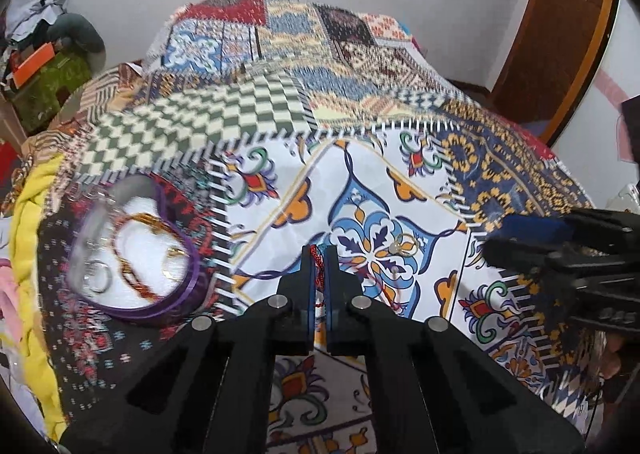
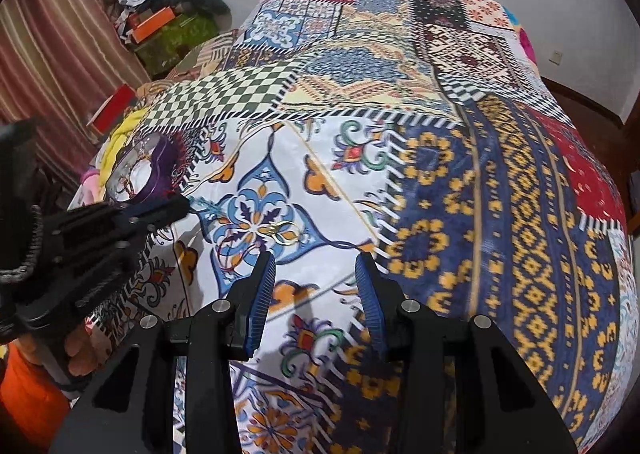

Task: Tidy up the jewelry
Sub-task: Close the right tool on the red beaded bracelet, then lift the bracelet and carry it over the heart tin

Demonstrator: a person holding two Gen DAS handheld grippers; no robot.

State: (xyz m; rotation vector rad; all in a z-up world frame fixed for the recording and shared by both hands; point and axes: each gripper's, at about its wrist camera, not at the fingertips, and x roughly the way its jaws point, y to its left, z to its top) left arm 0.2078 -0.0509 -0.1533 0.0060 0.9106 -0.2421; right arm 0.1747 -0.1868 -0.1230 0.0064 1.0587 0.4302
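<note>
Two grippers, left (image 1: 319,254) and right (image 2: 316,260); one red thread bracelet (image 1: 318,266); one purple-rimmed jewelry box (image 1: 138,250) by the patchwork bedspread's (image 1: 400,182) left edge; one gold ring cluster (image 1: 404,246).

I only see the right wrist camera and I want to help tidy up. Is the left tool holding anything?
Observer: Yes. The left tool is shut on a red cord, pinched between its tips.
Operator: What's inside the purple box?
Observer: The box has a white lining, and a gold chain lies curled on it.
Operator: Is anything else in there?
Observer: A silver ring sits near the box's left side.
</note>
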